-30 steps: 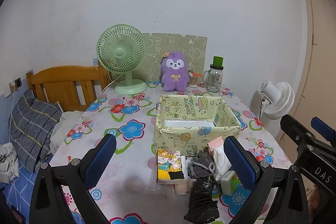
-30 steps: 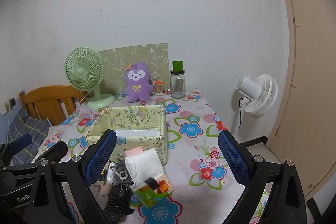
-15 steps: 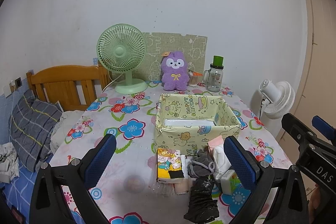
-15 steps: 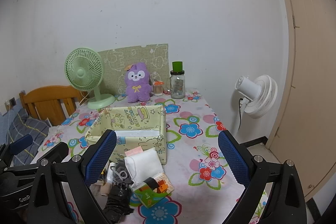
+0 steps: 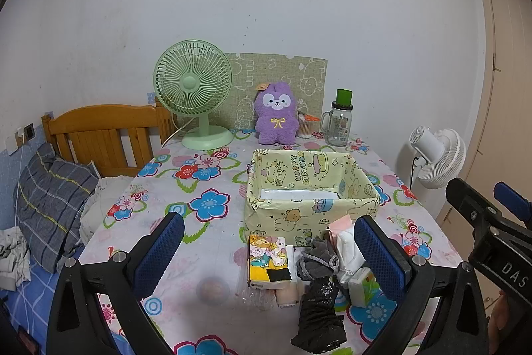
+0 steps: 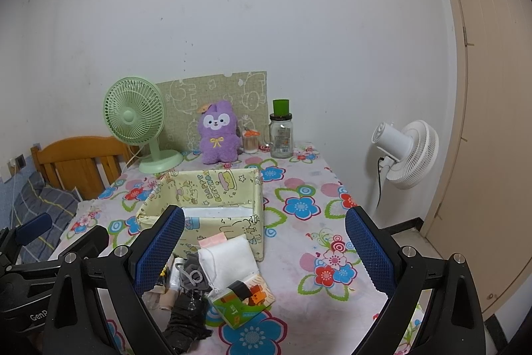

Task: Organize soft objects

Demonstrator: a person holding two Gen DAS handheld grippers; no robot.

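- Left wrist view: the left gripper [image 5: 266,250] hangs with jaws wide and empty above the heap of soft things just before the yellow box [image 5: 312,185]. The black cloth [image 5: 319,318] lies nearest, its long axis running toward the camera. I'd take it across the narrow middle.
- Right wrist view: the right gripper [image 6: 264,250] is spread wide too, holding nothing. The white pouch [image 6: 227,260] leans at the box wall; what lies beneath it is probably socks.
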